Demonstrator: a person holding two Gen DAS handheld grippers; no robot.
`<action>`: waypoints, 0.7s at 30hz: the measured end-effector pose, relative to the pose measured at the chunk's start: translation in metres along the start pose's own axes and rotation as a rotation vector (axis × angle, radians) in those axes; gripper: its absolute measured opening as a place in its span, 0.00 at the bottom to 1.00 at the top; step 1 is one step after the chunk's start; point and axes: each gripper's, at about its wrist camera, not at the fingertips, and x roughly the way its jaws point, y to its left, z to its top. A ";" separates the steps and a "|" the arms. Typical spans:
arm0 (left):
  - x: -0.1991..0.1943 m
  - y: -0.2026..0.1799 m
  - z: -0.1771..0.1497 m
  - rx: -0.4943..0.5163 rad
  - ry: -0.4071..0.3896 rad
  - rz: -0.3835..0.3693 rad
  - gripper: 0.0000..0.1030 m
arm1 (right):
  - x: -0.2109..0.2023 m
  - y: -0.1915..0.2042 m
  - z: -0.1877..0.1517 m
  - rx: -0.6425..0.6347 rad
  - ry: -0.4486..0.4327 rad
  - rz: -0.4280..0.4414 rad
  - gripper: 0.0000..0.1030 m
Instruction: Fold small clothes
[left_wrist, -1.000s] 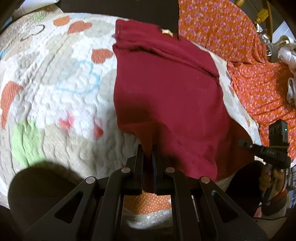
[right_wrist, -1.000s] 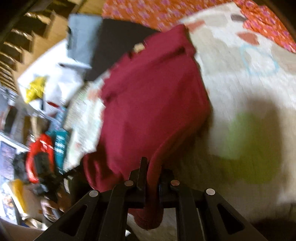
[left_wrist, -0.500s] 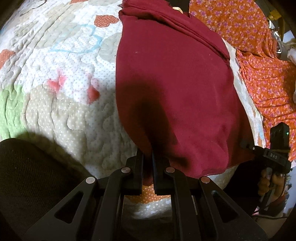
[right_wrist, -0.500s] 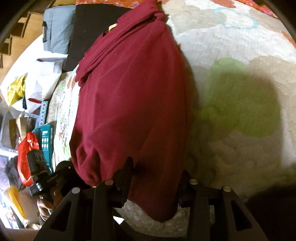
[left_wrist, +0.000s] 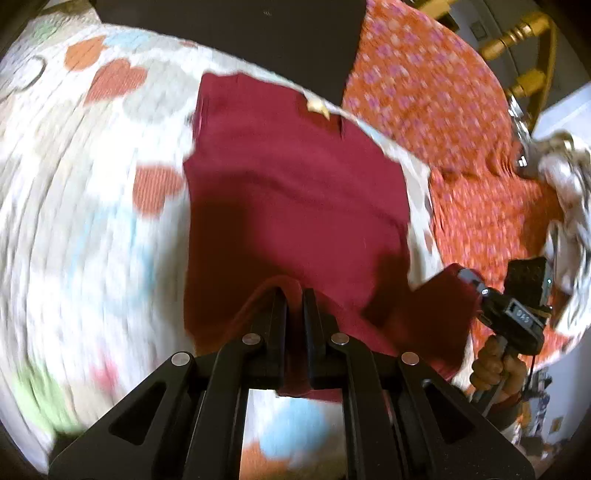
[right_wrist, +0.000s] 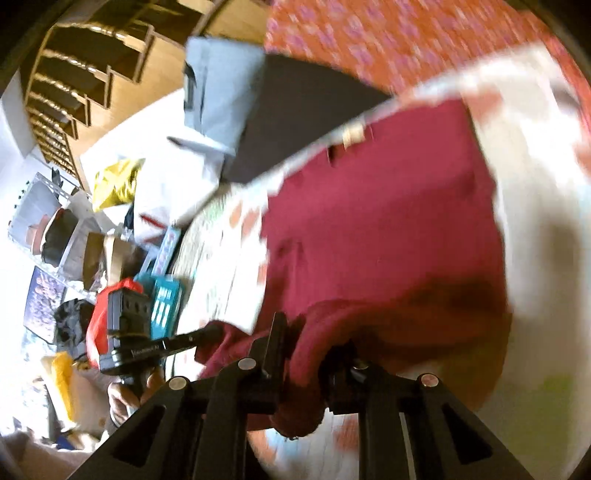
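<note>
While both grippers hold the near hem of the maroon garment (left_wrist: 295, 192) lifted off the quilt (left_wrist: 92, 192), the step in hand looks like carrying that hem forward to fold the piece in half. The left gripper (left_wrist: 294, 306) is clamped tight on a bunch of the cloth, which runs up between its fingers and hangs out behind them. The right gripper (right_wrist: 303, 343) has just been closing its jaws, and a thick roll of the same cloth sits between them; through the blur it seems pinched, though I would not swear to how firmly. In the left view the right gripper (left_wrist: 469, 280) shows off to the right, at about the same reach ahead, with fabric draped from it.

Ahead of both grippers the rest of the garment lies flat on the quilt, its far edge with a pale tag (left_wrist: 317, 107) close to a dark folded item (left_wrist: 258, 37); an orange flowered cloth (left_wrist: 443, 129) lies to the right.

To fold cleanly, I judge both hands should travel forward level and together, keeping the hem taut between them, and lay it square on the far edge before letting go
</note>
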 end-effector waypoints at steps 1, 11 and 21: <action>0.004 0.002 0.021 -0.010 -0.009 -0.009 0.06 | 0.001 -0.003 0.019 0.010 -0.028 0.006 0.15; 0.068 0.046 0.172 -0.185 -0.142 0.031 0.06 | 0.065 -0.103 0.160 0.349 -0.244 -0.021 0.28; 0.089 0.064 0.131 -0.118 -0.240 0.072 0.20 | 0.061 -0.078 0.156 -0.013 -0.182 -0.200 0.53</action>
